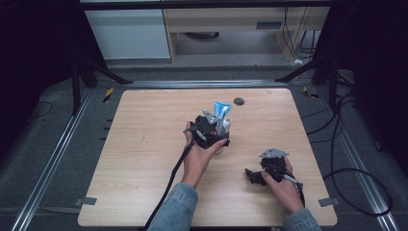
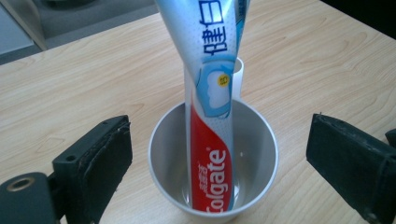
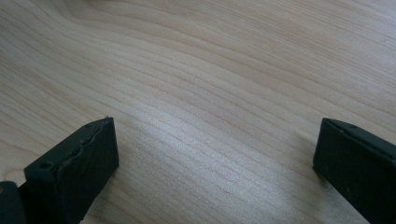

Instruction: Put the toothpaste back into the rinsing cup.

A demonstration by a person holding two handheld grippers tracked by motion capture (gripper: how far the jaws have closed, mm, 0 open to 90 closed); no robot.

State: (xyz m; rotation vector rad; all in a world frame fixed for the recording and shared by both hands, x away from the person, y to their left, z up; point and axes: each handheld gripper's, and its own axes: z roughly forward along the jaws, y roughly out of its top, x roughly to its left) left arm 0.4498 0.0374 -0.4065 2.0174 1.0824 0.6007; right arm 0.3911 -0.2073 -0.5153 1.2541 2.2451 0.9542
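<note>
A Colgate toothpaste tube (image 2: 210,116) stands tilted, cap end down, inside a white cup (image 2: 163,140) on the wooden table (image 1: 144,144). My left gripper (image 2: 217,158) stands open around the cup, its jaws wide apart and touching neither cup nor tube. In the high view the tube (image 1: 221,109) and cup (image 1: 226,122) rise just behind the left gripper (image 1: 219,134) at the table's middle. My right gripper (image 1: 250,175) rests low near the front right, open, with bare wood between its jaws (image 3: 217,172).
A small dark round grommet (image 1: 239,101) sits in the table near its far edge. Black cables (image 1: 173,173) trail from both grippers toward the front edge. Metal rails and cables lie on the floor at both sides.
</note>
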